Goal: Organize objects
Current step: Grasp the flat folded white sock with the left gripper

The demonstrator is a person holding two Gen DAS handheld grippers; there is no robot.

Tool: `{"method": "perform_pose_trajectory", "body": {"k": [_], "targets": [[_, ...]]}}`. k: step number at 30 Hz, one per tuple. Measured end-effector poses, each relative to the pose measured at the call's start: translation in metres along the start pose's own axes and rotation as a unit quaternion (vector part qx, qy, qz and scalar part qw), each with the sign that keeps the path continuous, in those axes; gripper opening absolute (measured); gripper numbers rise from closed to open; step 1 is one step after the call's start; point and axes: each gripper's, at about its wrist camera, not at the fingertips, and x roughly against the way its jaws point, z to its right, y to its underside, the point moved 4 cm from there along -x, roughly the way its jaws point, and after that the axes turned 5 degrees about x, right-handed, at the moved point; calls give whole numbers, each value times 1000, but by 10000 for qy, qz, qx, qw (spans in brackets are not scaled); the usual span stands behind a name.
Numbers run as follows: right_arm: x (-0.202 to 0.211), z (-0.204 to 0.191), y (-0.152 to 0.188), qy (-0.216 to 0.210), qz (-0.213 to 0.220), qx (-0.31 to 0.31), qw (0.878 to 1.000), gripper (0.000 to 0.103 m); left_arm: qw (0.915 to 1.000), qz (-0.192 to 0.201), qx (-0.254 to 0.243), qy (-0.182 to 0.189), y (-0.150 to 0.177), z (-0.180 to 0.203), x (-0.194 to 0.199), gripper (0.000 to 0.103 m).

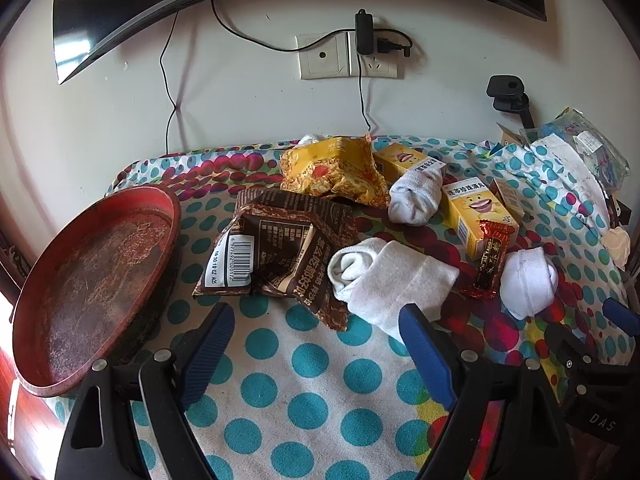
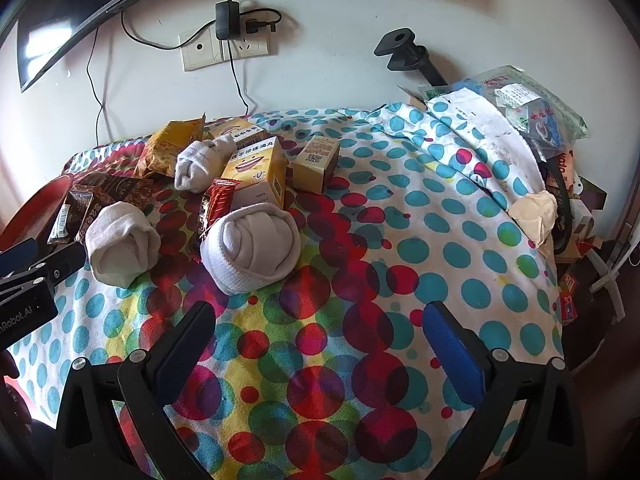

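Left wrist view: the left hand-held gripper (image 1: 316, 332) hovers with its jaws spread and empty. A rolled white sock (image 1: 384, 276) lies just ahead, a brown snack packet (image 1: 276, 248) beside it, a red tray (image 1: 96, 280) to the left.

Right wrist view: the right hand-held gripper (image 2: 320, 332) is likewise spread, empty above the dotted cloth (image 2: 440, 240); another rolled sock (image 2: 252, 248) lies ahead-left, in front of a yellow box (image 2: 260, 172).
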Motion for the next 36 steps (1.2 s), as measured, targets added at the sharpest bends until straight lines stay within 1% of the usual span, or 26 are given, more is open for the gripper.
{"method": "perform_pose_trajectory", "body": {"k": [4,11,14,18,21,22,23,25,26,28,29,30,32,34,36], "targets": [[-1,-1,-2,38,41,75,10000,103,10000,-32,44,38,-5,5,-7,86],[-1,-1,-3,89,55,152,9998,103,9999,-10,-33,168,-16,31,-15,86],[-4,3,-2,36,-12,42,10000,103,9993,-234,20,283,-16,43,-27,86],[-6,6,0,29,-59,4,10000,103,9992,-313,-9,252,-16,51,-39,86],[-6,8,0,23,-51,-53,10000,103,9988,-451,19,177,-13,51,-47,86],[-6,9,0,8,-60,-72,10000,103,9986,-480,42,227,-12,50,-49,80],[-7,8,1,-9,-75,-82,9999,103,9984,-511,57,242,-11,50,-52,70],[-8,6,1,-20,-95,-60,9999,103,9982,-547,82,218,-9,47,-55,61],[-8,5,2,-18,-97,-34,9999,103,9980,-545,113,292,-8,46,-55,54],[-7,3,2,-5,-89,15,10000,103,9977,-546,125,384,-7,46,-54,49],[-7,2,2,5,-80,33,10000,103,9978,-517,137,397,-7,45,-52,42],[-7,2,2,11,-68,49,10000,103,9977,-497,164,430,-7,45,-50,38],[-7,2,2,27,-52,70,10000,103,9981,-397,155,446,-7,44,-42,35],[-7,3,3,55,-50,72,9999,103,9984,-223,128,497,-8,42,-30,35],[-9,3,4,50,-73,52,9999,103,9991,-35,105,416,-9,38,-19,35]]}}
